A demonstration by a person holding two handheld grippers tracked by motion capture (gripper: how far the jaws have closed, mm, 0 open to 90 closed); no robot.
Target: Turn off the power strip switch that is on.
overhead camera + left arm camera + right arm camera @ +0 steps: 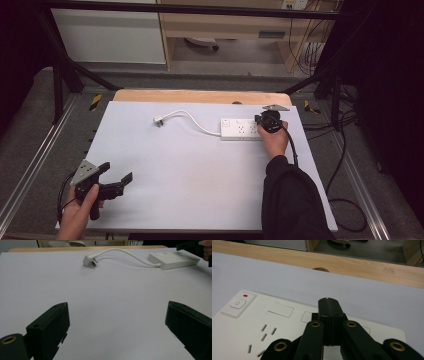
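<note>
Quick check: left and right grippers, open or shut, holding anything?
Left gripper: open, jaws wide apart, nothing between them, above the bare mat.
Right gripper: shut, jaws pressed together, empty, over the power strip.

you have bare table (190,170) across the frame's middle and lower part; only the power strip (239,128) and its plug (158,120) sit upper right.

Right end of the power strip (240,128) hidden under the right gripper (266,121); socket details too small.
</note>
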